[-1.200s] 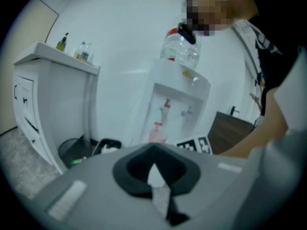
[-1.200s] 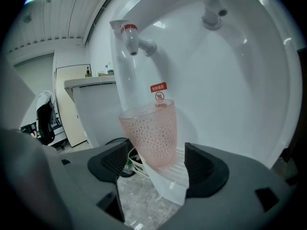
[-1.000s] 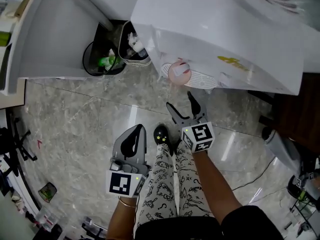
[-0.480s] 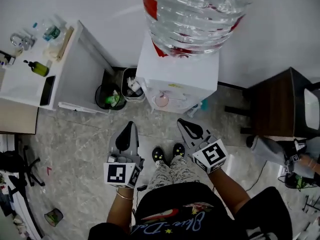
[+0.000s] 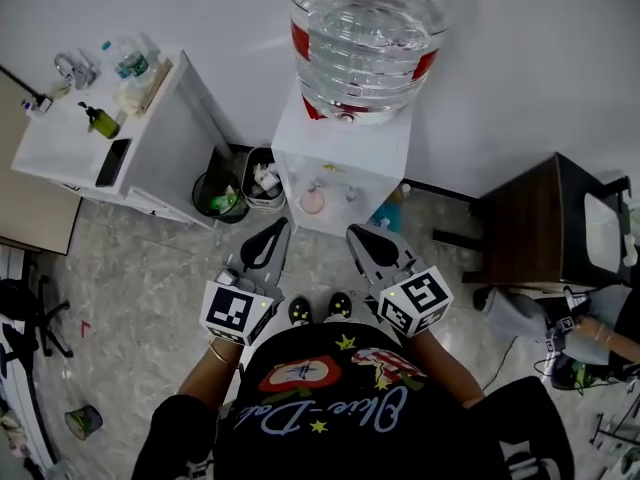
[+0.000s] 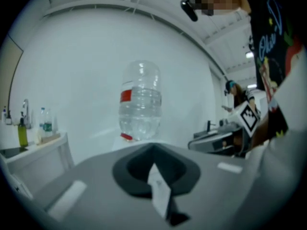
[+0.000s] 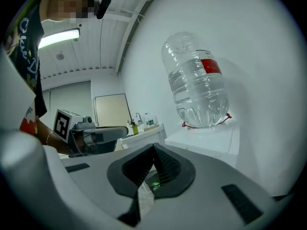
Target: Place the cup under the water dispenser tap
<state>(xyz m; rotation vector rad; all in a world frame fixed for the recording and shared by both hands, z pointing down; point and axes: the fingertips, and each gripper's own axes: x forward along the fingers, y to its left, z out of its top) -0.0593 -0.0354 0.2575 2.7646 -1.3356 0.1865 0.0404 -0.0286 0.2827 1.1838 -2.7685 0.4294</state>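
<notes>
Holding both grippers level before the white floor-standing water dispenser (image 5: 345, 158), I judge the job essentially done: the small pink cup (image 5: 313, 200) sits in its recess, apparently beneath the tap. My left gripper (image 5: 268, 243) and right gripper (image 5: 370, 246) are both closed, gripping nothing.

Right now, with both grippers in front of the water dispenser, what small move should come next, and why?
Probably none toward the pink cup: it stands in the water dispenser's recess, and the left gripper and right gripper are both shut and empty. I would just ease both back from the dispenser.
</notes>
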